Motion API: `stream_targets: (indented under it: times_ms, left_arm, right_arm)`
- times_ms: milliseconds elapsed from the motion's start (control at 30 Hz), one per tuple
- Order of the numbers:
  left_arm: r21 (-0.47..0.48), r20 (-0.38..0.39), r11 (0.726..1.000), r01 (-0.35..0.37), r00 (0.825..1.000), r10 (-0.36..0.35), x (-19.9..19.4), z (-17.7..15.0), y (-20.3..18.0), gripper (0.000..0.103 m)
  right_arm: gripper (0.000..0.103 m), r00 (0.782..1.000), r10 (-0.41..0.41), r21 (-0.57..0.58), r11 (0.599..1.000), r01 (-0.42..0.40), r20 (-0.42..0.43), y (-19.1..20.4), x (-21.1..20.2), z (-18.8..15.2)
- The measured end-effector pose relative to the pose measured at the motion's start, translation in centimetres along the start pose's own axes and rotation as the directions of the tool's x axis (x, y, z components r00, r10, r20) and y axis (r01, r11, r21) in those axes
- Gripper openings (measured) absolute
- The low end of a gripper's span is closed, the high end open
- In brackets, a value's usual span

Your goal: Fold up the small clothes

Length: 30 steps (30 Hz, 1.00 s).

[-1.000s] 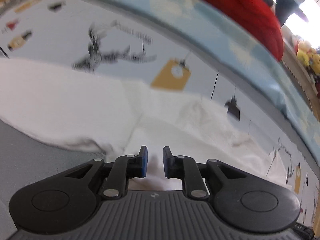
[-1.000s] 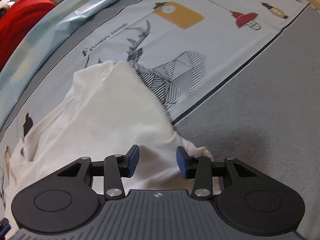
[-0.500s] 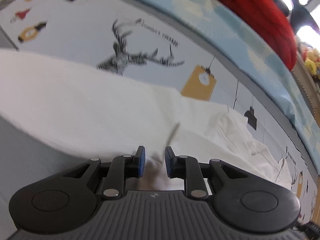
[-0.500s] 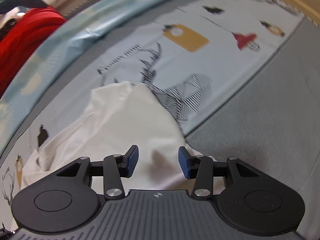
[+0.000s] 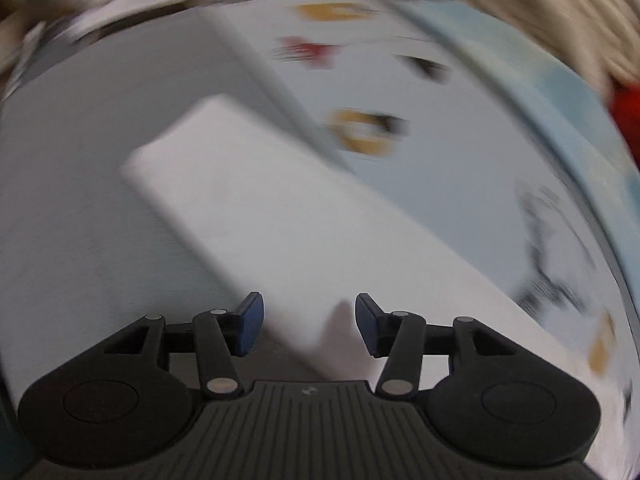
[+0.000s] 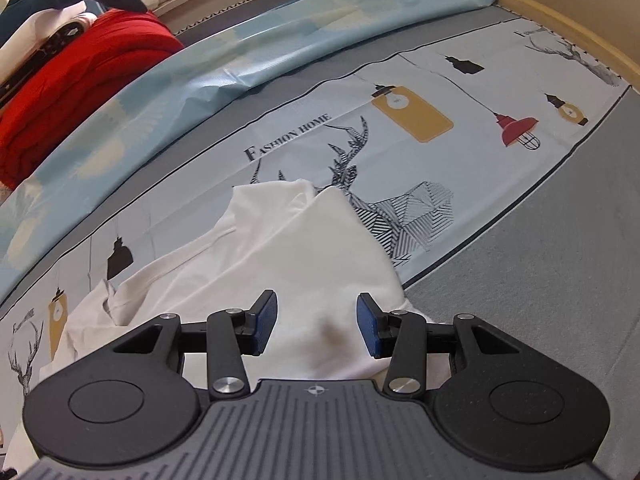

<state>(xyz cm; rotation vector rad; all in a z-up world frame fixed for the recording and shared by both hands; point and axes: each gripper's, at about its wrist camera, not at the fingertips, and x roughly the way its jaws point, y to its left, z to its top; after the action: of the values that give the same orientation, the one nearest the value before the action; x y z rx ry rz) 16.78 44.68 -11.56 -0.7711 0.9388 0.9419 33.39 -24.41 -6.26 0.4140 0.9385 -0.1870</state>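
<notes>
White garment lies spread on the printed bed sheet, its near part directly below and between the two blue pads of the right gripper. The jaws stand moderately apart; no pad presses the cloth, which sits beneath them with a faint shadow in the gap. One folded flap rises to a point ahead of the jaws, and rumpled layers trail off to the left of that view.

In the left wrist view, heavily blurred, the left gripper has jaws that have just been opening and now stand apart. The white garment runs as a long band from the gap between the pads away to upper left; its near corner lies between the pads, and no contact with either pad is visible.

Edges: the garment's right edge lies close to the dark line where the printed panel meets the plain grey band. That grey band is bare to the right of the right gripper. Beyond the garment the printed panel is open up to a light blue cloth. A red folded blanket sits at far left, and a wooden edge bounds the far right.

Legible writing: "FASHION HOME" printed above a deer motif; lamp motifs surround it.
</notes>
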Motion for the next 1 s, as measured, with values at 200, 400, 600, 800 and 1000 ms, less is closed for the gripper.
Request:
stream_targets:
  times_ms: [200,400,600,800,1000]
  left_arm:
    - [-0.148,0.072,0.989,0.014,0.997,-0.003,1.2,1.8,3.9,0.053]
    - [-0.113,0.155,0.994,-0.014,0.987,0.032,0.3,1.2,2.4,0.004]
    - [0.237,0.314,0.956,0.171,0.918,-0.242,-9.4,-2.5,-9.3,0.004]
    - [0.527,0.031,0.658,0.538,0.761,-0.648,-17.5,-14.7,-21.6,0.004]
    - [0.545,-0.451,0.333,0.770,0.604,-0.657,-18.0,-26.5,-28.4,0.021]
  right_arm:
    - [0.046,1.000,0.015,-0.010,1.000,-0.015,-0.023,0.8,0.1,-0.5]
    - [0.046,0.999,0.027,-0.015,1.000,-0.027,-0.036,0.8,0.3,-0.5]
    - [0.046,0.999,0.036,0.011,0.999,-0.036,-0.041,-0.4,0.1,-0.2]
    - [0.046,0.996,0.050,0.020,0.999,-0.048,-0.073,-1.4,0.7,-0.6]
    - [0.045,0.993,0.061,0.043,0.997,-0.057,-0.102,-2.4,1.7,-0.8]
